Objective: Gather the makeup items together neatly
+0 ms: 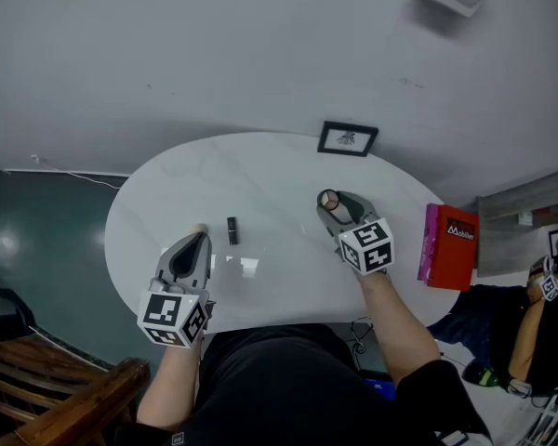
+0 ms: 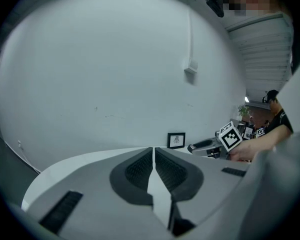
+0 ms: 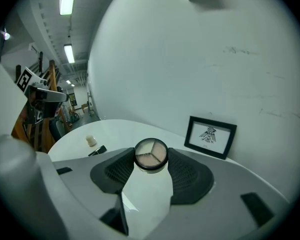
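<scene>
A compact [image 3: 151, 153] is being clamped at its rim by the right gripper's [image 3: 151, 160] jaws; it is probably light, stiff, slippery, with crumbly powder. The left gripper's [image 2: 153, 152] jaws are being held together, empty. A black tube [image 1: 232, 230] is lying at the compact's nine o'clock.

left hand-held gripper [image 2: 153, 151]: jaws together | right hand-held gripper [image 1: 332, 203]: clamping compact [image 3: 151, 154]

Grey left tool [image 1: 203, 234], right tool [image 1: 328, 201], black ribbed pads [image 2: 140, 170], marker cubes [image 1: 175, 316], seemingly black top [image 1: 279, 379]
</scene>
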The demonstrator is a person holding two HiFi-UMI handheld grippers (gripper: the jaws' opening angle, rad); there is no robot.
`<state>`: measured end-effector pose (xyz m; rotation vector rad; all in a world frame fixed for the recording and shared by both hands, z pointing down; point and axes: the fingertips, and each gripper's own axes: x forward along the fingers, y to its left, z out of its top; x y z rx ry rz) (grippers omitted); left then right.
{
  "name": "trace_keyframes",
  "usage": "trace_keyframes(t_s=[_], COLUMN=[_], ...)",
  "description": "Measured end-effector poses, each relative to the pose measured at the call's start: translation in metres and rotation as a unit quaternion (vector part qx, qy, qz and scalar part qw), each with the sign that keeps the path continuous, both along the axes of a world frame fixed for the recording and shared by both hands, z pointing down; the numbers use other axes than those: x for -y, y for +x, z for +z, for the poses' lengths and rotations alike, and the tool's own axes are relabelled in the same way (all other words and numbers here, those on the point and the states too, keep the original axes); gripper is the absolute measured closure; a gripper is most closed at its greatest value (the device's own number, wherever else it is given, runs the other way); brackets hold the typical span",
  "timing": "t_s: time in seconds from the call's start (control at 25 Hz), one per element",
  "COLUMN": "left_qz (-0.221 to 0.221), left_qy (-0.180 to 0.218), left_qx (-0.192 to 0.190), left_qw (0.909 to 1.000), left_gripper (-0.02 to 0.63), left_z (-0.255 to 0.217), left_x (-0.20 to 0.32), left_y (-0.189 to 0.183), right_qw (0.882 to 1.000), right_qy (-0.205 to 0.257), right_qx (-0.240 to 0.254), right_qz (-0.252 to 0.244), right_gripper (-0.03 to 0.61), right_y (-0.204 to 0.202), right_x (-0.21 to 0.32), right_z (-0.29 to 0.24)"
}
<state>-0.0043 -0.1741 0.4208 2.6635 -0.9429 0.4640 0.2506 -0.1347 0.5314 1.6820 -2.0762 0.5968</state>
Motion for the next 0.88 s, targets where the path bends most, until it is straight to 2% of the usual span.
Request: trace_keyframes(t_s=[0.24, 0.4, 0.6, 0.88], left_qz=[0.007, 0.004, 0.005, 0.005], left_qy=[0.003, -0.009, -0.015, -0.025], left_qx=[-0.005, -0.003, 0.003, 0.013], left_qw=[1.0000, 0.9999, 0.9999, 0.9996], left_gripper=[0.589, 0.588, 0.588, 0.589], left_z=[0.004, 0.011, 0.019, 0.031], left_x=[0.016, 0.024, 0.031, 0.038], left_y=[-0.026, -0.042, -0.064, -0.084], right_qw=[0.999, 0.997, 0.996, 0.994], right_qy=[-0.005, -0.021, -0.044, -0.069], right_qx=[0.012, 0.020, 0.015, 0.017], right_qz=[-0.047, -0.067, -0.082, -0.086], right_gripper=[0.367, 0.367, 0.367, 0.367], right_y=[-0.073, -0.109, -0.139, -0.160], right_x=[0.018, 0.025, 0.027, 0.027], right_z=[-0.001, 0.015, 0.039, 0.070])
